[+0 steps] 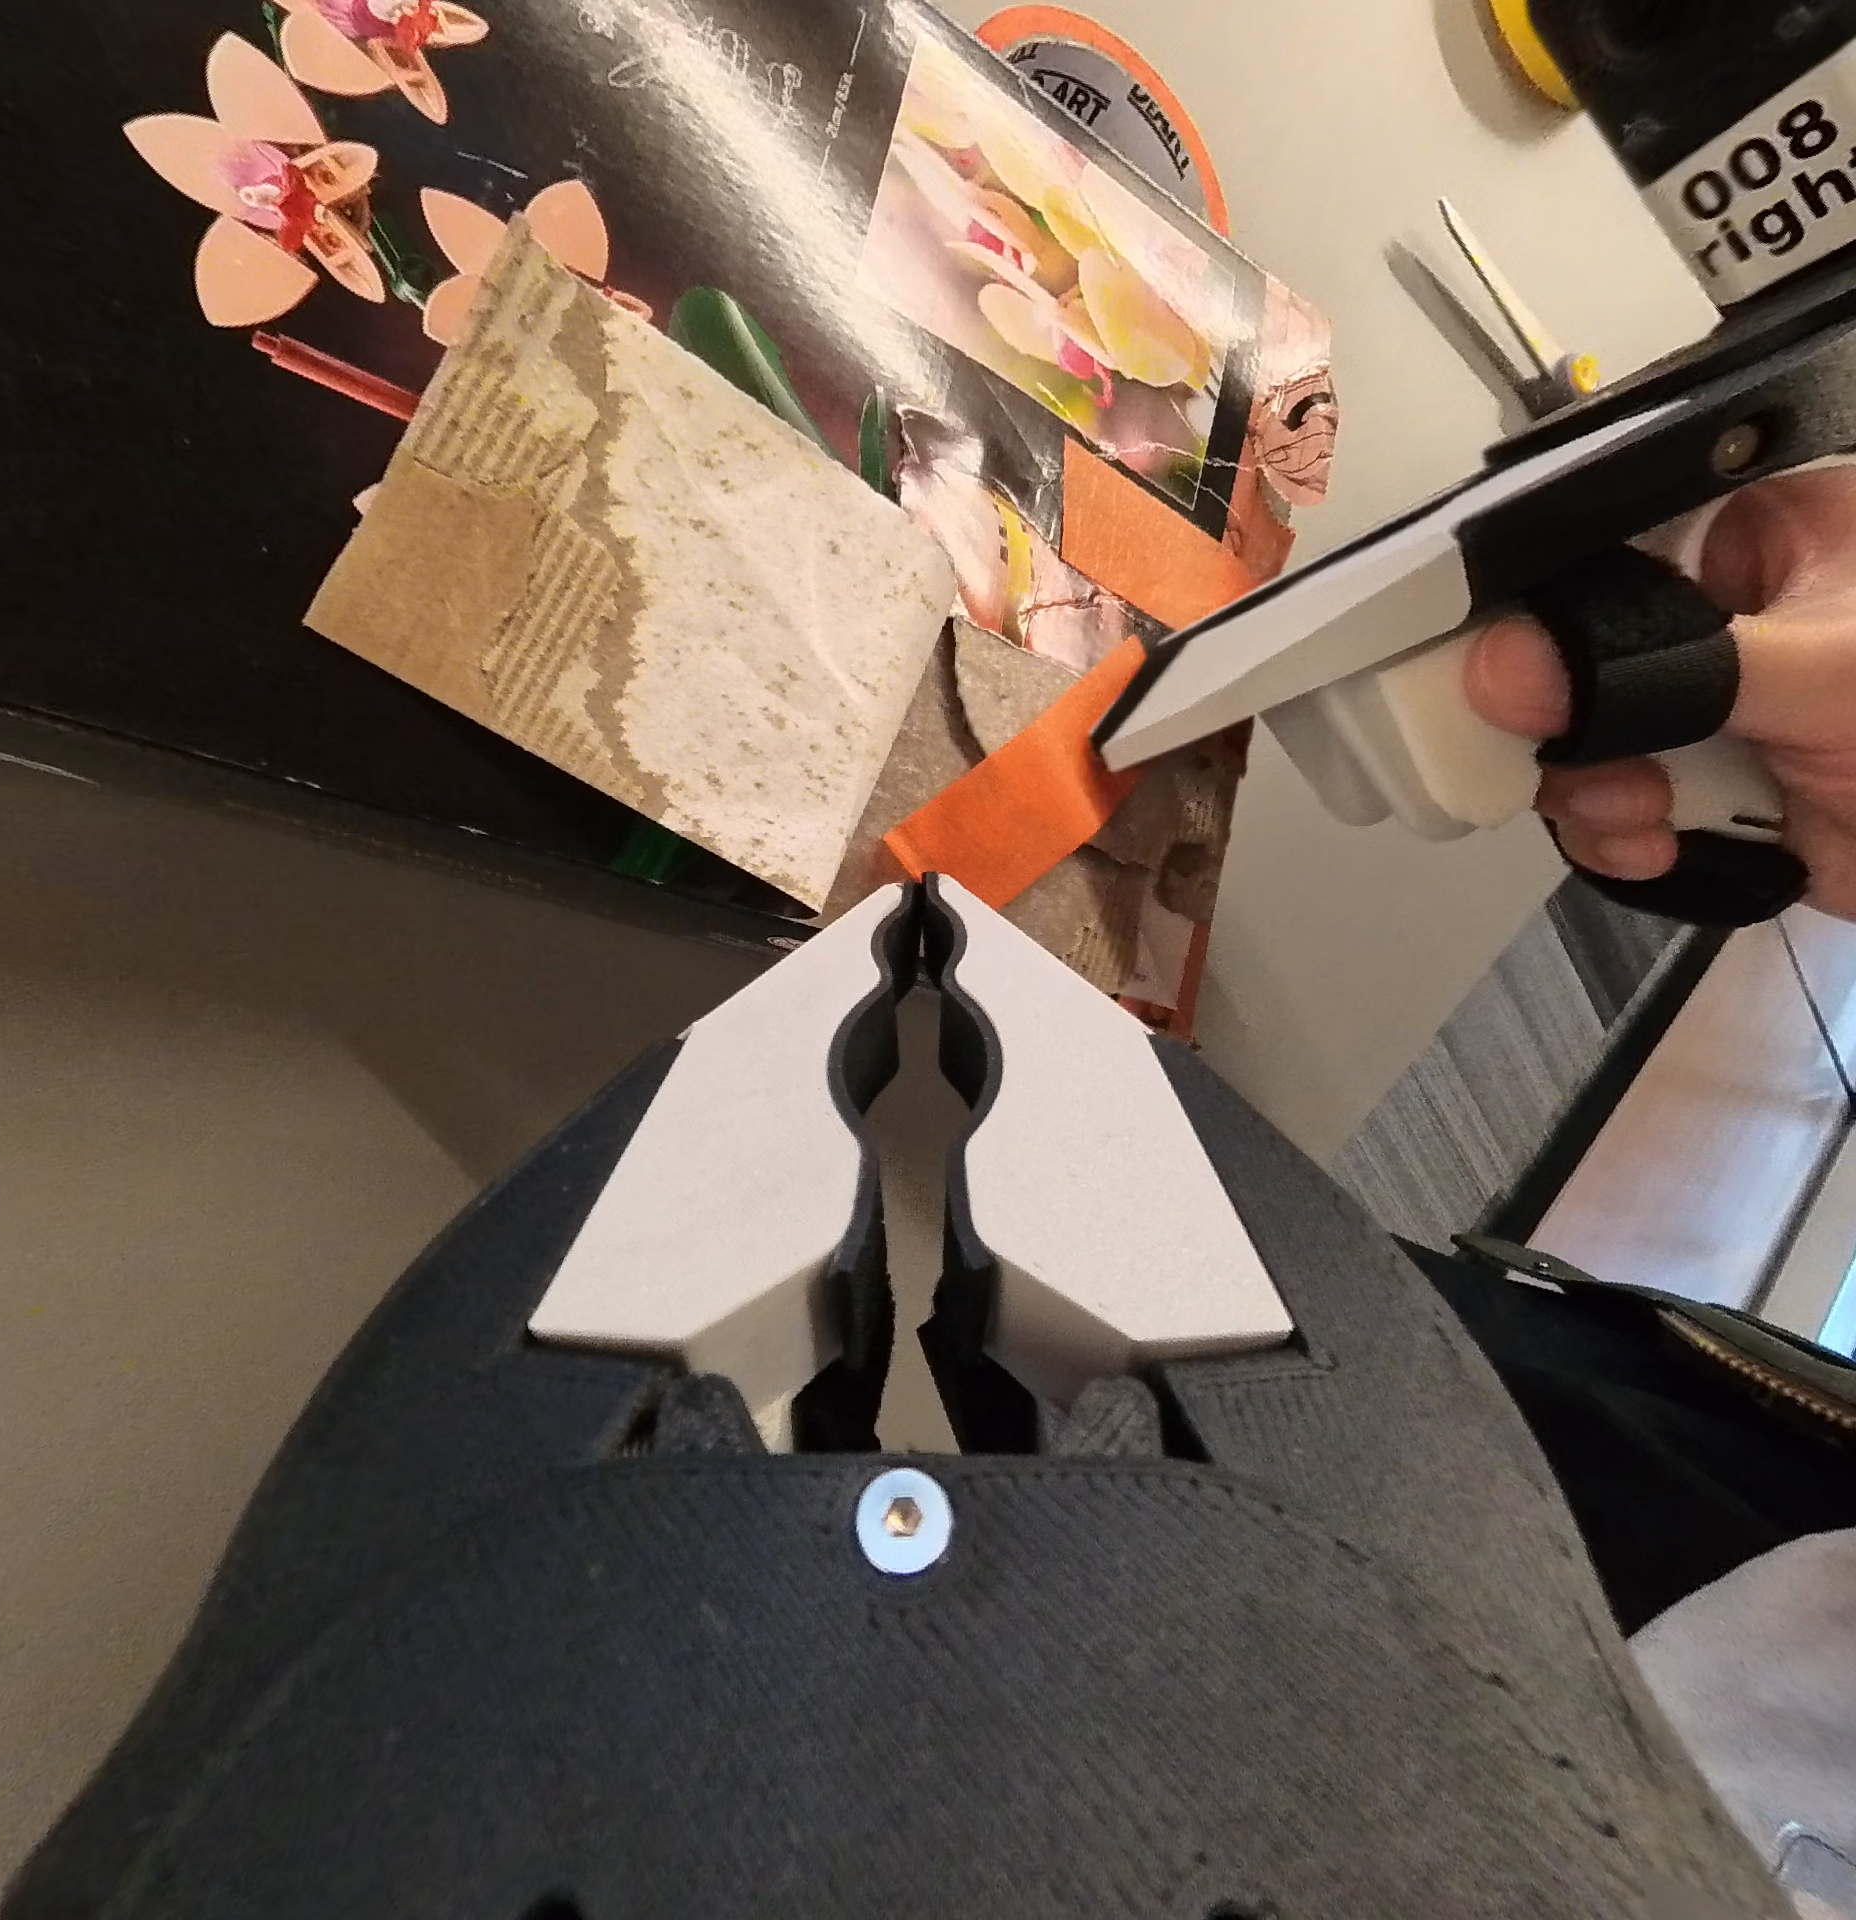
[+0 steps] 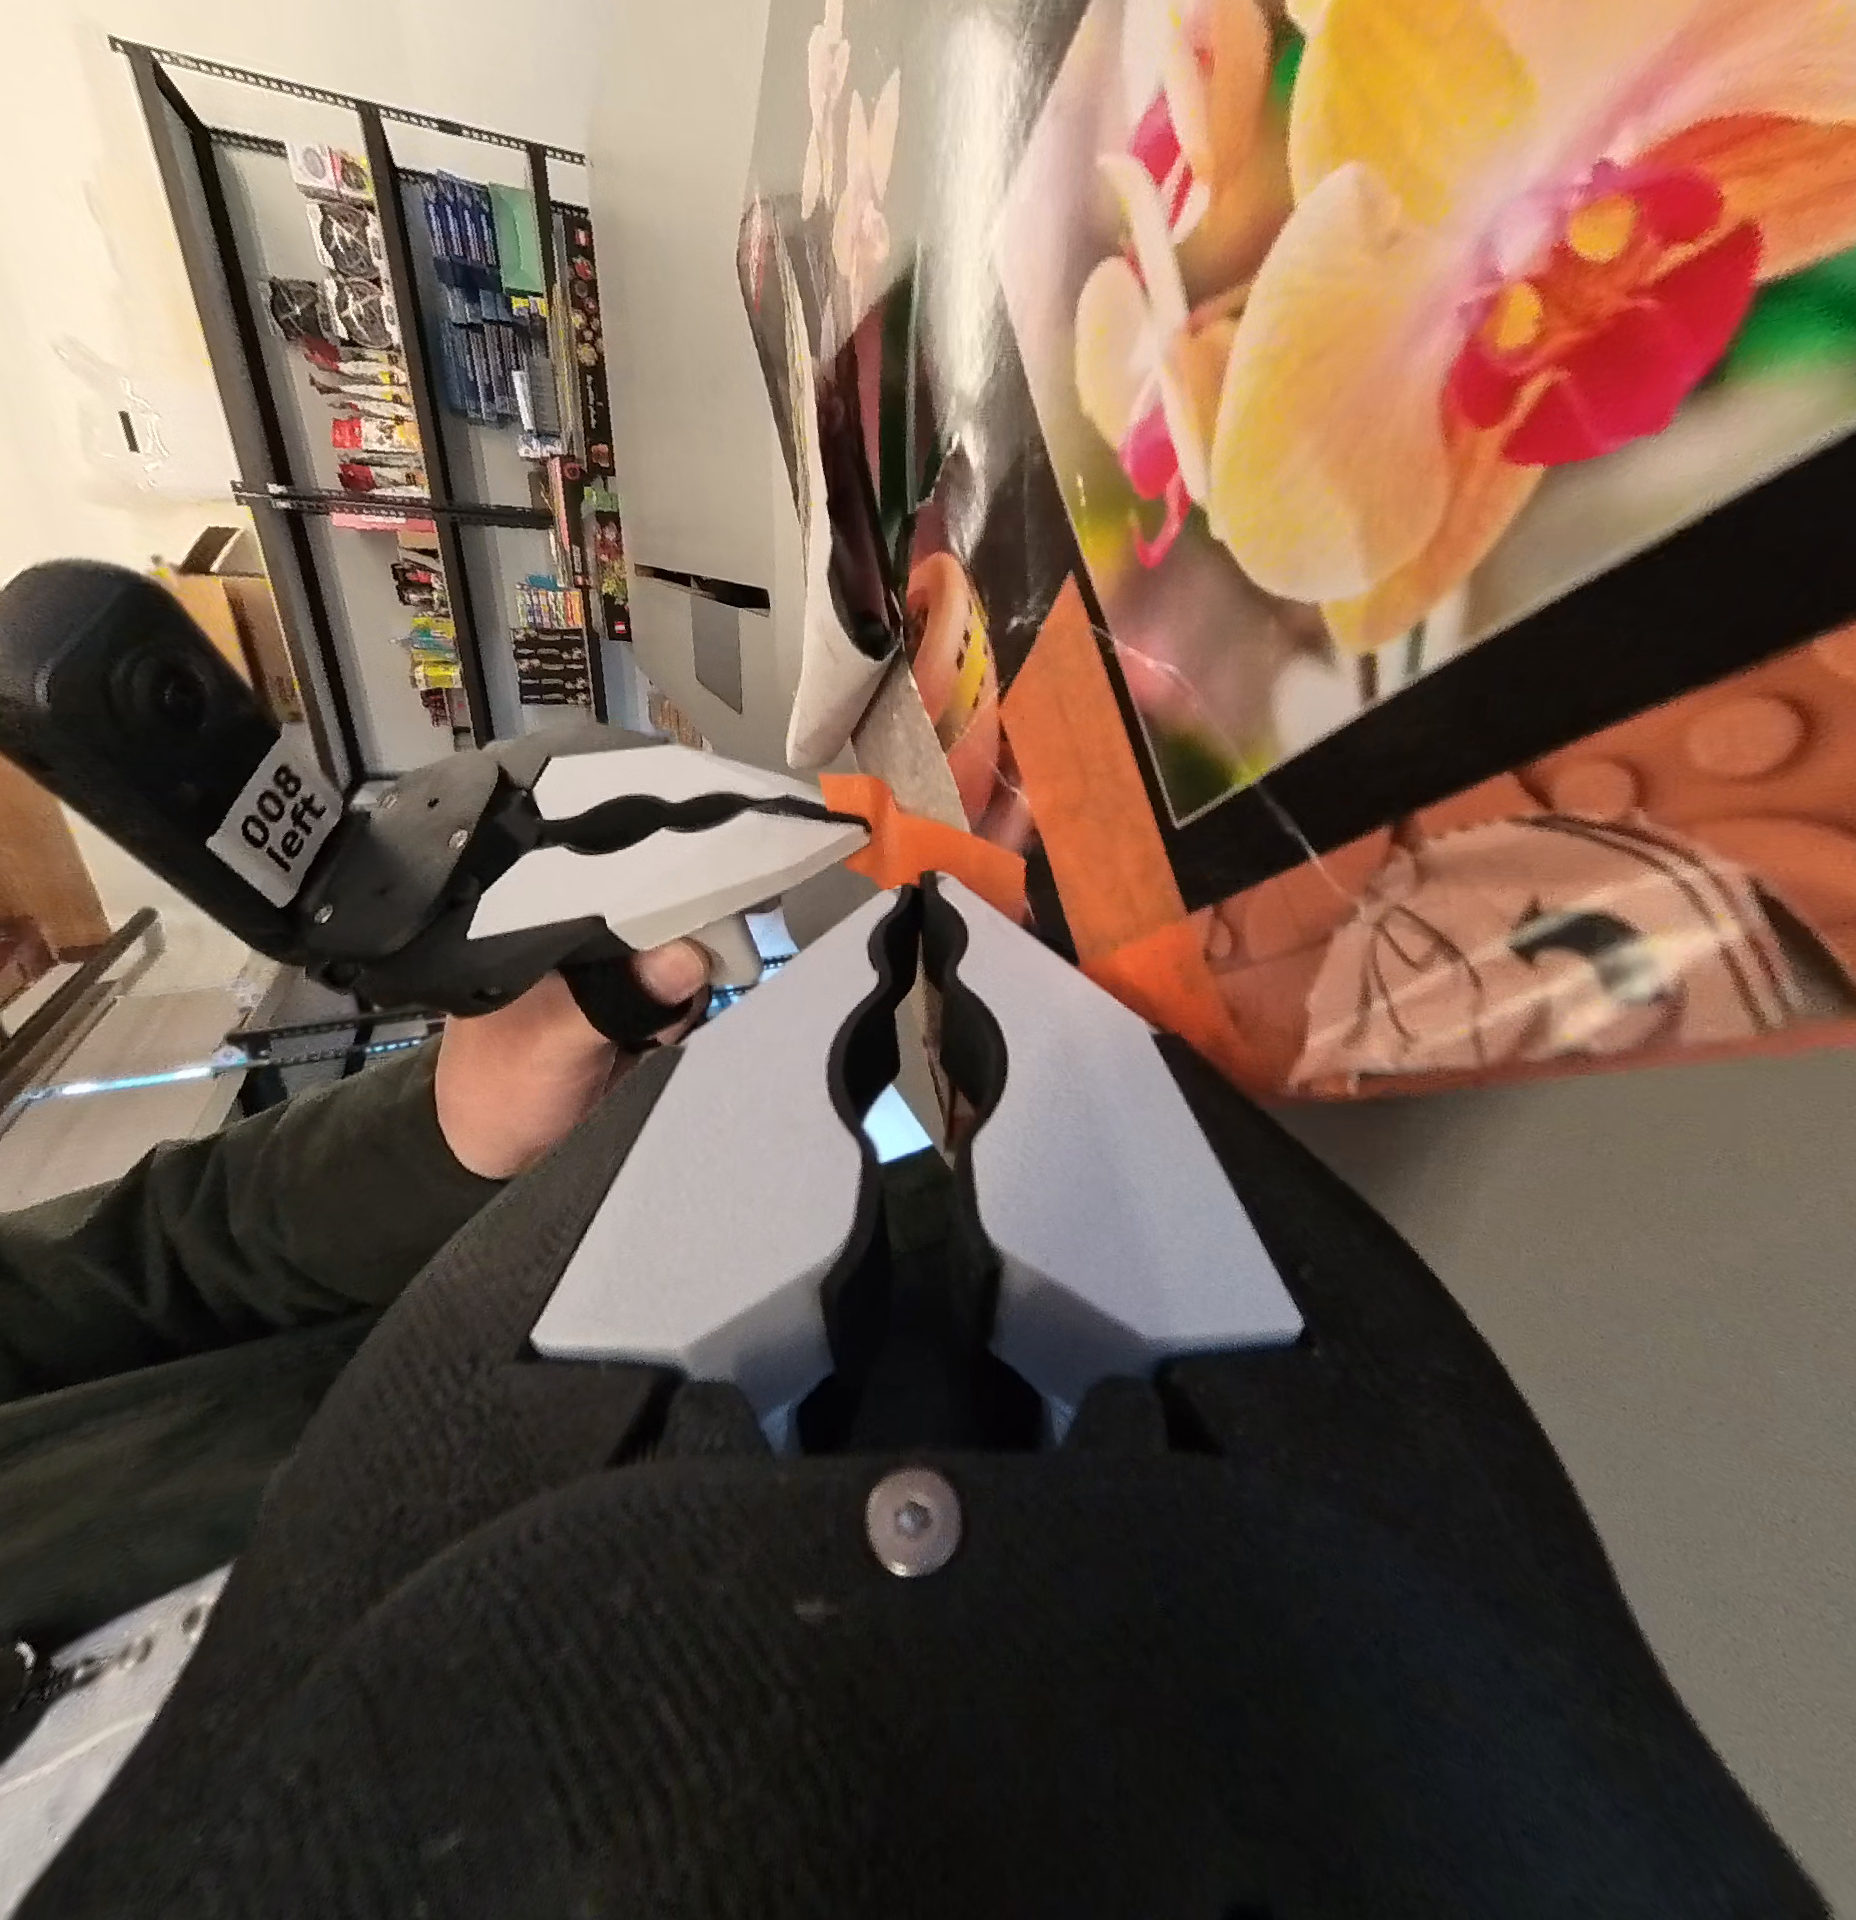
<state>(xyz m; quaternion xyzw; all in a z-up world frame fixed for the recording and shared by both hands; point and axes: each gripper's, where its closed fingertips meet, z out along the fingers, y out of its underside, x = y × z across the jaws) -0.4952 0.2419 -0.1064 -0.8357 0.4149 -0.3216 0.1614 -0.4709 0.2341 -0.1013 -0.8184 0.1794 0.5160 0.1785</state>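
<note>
L tongs point fwd at the torn corner of a black box w/ orchid print; tips pressed together, pinching the free end of an orange tape strip. In the right wrist view same L tongs come in from the left, tips clamped on the orange tape, hand wrapped on the grip, dark sleeve behind it.

R tongs tips together, shut on a thin card edge/flap of the box, just below-right of the tape end. In the left wrist view R tongs reach in from the right, tip touching the tape strip; hand w/ fingers through black straps.

Count: 2 tongs, 2 hands, 1 box, 1 loose tape strip plus other orange tape patches stuck on box, 1 tape roll behind box, 1 pair scissors on the table beyond R tongs.

Box has ripped cardboard patch left-ahead of L tongs. Tape strip spans betw both tongs tips, touching both. Shelf rack w/ packaged goods far behind L tongs.
</note>
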